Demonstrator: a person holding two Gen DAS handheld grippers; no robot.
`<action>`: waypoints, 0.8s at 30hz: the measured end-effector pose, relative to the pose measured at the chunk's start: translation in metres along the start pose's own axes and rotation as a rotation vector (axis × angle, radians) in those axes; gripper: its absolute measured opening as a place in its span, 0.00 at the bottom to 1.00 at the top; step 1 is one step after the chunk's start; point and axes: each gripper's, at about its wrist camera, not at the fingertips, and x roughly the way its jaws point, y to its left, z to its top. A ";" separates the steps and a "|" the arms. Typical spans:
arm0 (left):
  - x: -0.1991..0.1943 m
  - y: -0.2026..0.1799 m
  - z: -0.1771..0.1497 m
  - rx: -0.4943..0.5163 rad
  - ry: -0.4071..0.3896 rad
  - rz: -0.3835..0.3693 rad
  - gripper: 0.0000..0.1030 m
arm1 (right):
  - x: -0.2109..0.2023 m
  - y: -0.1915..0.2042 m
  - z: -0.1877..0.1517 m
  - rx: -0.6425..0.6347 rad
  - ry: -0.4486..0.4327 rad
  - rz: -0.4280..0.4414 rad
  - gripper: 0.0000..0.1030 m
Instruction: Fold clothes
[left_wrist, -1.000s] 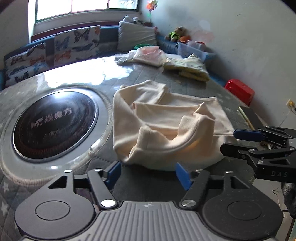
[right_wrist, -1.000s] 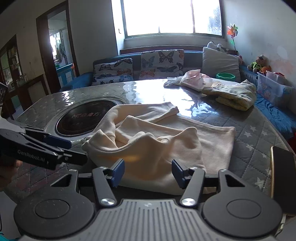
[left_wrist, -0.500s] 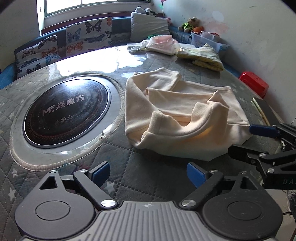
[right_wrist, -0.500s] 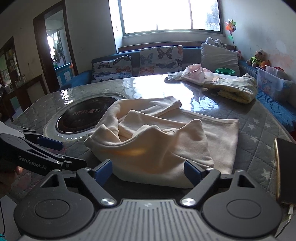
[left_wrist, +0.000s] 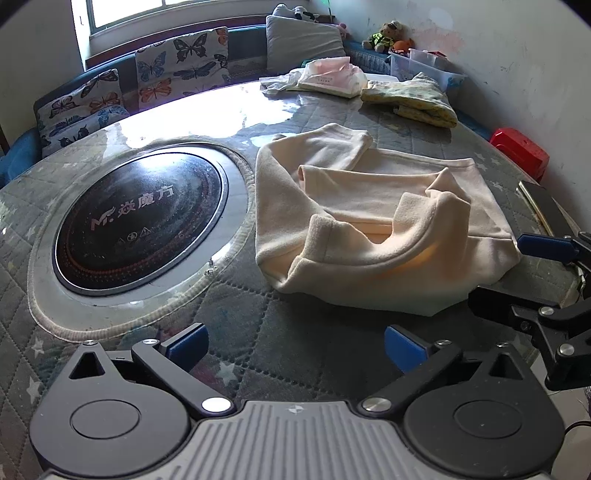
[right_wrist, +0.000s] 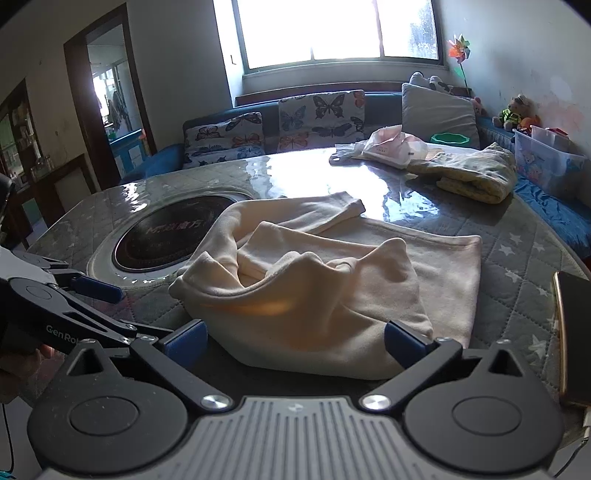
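Cream sweatshirt (left_wrist: 373, 221) centre frame on bench (left_wrist: 258, 332): soft, light, floppy; pinch near hem corners. Left tongs (left_wrist: 295, 341), right tongs (right_wrist: 295, 339) opening, nothing between them.

The sweater (left_wrist: 373, 236) is soft, matt cream fleece cloth. The table cover (left_wrist: 258, 332) is quilted grey cloth under a clear glossy film that glares near the window. The hob (left_wrist: 138, 221) is glossy black glass. Both grippers show matt black plastic arms, blue pads (right_wrist: 184, 339) and shiny metal rivets.
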 end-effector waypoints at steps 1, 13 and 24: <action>0.000 0.000 0.001 -0.001 0.000 0.002 1.00 | 0.001 0.000 0.000 0.001 0.001 0.001 1.00; 0.004 0.005 0.009 -0.012 0.007 0.021 1.00 | 0.008 -0.002 0.009 0.017 -0.009 0.007 1.00; 0.012 0.007 0.013 -0.024 0.032 0.025 1.00 | 0.016 -0.007 0.012 0.034 0.000 0.001 1.00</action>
